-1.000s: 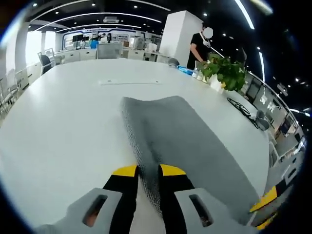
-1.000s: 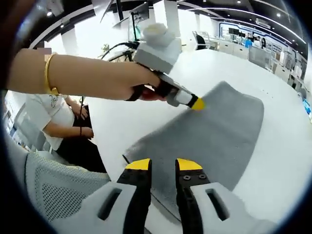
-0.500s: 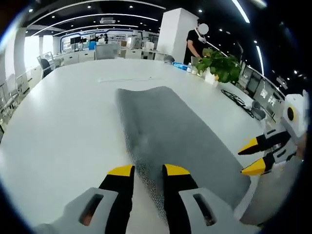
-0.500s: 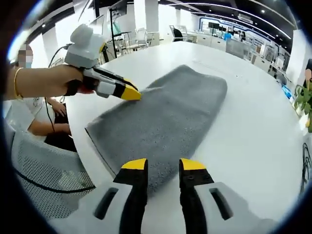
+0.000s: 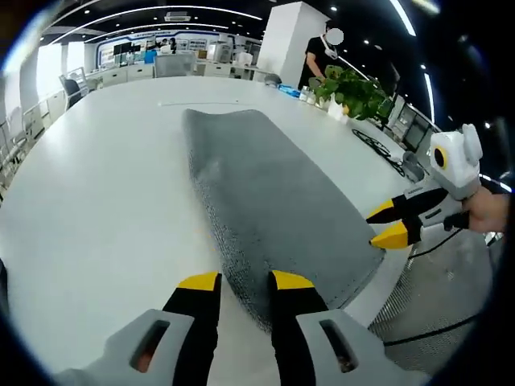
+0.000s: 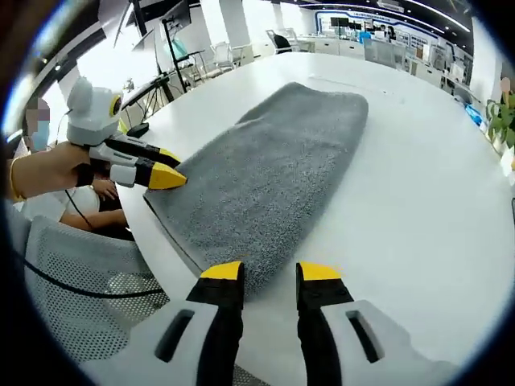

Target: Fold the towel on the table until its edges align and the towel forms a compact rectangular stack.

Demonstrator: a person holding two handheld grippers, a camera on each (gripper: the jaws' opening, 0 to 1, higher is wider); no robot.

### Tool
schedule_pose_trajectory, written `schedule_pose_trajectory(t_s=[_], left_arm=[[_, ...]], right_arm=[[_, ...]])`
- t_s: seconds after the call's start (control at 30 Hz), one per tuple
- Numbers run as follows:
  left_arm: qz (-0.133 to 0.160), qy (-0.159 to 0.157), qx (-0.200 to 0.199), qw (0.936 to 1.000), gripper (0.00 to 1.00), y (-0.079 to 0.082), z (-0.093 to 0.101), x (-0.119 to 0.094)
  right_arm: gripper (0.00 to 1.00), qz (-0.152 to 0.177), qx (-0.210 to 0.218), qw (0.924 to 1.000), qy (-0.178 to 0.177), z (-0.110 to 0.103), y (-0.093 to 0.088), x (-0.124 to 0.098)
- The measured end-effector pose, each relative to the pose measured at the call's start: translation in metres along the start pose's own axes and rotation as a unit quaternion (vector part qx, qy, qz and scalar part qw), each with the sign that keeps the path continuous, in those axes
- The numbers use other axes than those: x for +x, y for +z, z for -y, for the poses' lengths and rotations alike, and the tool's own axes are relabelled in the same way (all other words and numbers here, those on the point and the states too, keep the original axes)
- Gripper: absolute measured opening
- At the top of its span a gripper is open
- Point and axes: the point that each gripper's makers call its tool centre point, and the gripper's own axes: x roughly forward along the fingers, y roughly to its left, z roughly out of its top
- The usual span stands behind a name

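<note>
Yellow-tipped jaws of both grippers, left gripper (image 5: 245, 281) and right gripper (image 6: 270, 271), now stand apart and empty; earlier the left pinched the grey towel (image 6: 273, 165), which lies folded near the white table's (image 5: 96, 177) near edge.

- A leafy green potted plant (image 5: 352, 90) stands near the far edge of the white surface (image 5: 96, 177).
- A person in a black top (image 5: 316, 58) stands behind it, beside a white pillar (image 5: 283, 36).
- A grey mesh chair (image 6: 84, 297) sits just off the surface's near edge.
- A seated person in a white shirt (image 6: 80, 211) is beside that chair.
- Black cables (image 5: 376, 150) lie coiled past the plant.
</note>
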Motion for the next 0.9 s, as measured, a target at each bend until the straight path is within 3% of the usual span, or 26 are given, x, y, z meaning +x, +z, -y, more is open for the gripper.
schedule_pose_trajectory(t_s=[0.47, 0.77, 0.9], left_arm=[[-0.015, -0.020, -0.047, 0.9986, 0.23, -0.016, 0.018, -0.011], [-0.027, -0.013, -0.051, 0.9982, 0.19, -0.021, 0.026, -0.008], [-0.033, -0.004, -0.046, 0.9984, 0.17, -0.019, 0.027, -0.008]], right_arm=[[0.22, -0.003, 0.040, 0.9990, 0.017, -0.004, -0.011, 0.005], [0.09, -0.006, 0.079, 0.9961, 0.039, -0.010, -0.013, 0.007], [0.04, 0.003, 0.076, 0.9963, 0.039, -0.008, -0.012, 0.004]])
